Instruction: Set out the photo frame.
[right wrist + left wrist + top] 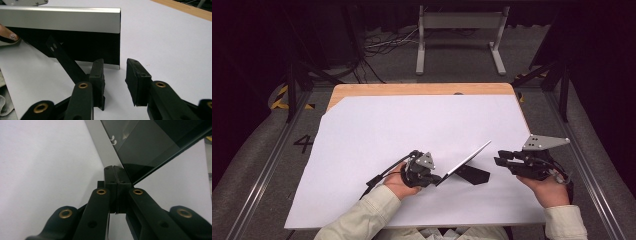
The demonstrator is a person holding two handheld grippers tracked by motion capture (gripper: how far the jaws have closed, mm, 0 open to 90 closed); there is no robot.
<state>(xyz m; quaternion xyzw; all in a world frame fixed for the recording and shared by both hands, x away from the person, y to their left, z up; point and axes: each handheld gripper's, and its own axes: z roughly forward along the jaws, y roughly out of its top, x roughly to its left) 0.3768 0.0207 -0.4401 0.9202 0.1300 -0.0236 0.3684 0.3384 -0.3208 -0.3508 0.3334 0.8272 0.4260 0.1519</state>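
Where it tilts over the bench (362, 130), the thin silver-backed, dark-glass tablet (464, 162) has a black kickstand (472, 174). The left gripper (434, 178) has its jaws clamped on the tablet's lower corner. The right gripper (501, 159) sits just beside it, jaws parted and empty.

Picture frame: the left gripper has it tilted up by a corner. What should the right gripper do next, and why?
Probably ease the right gripper forward toward the black stand leg. Its jaws stand open and hold nothing, short of the picture frame, which the left gripper pinches at one corner, tilted up off the white sheet.
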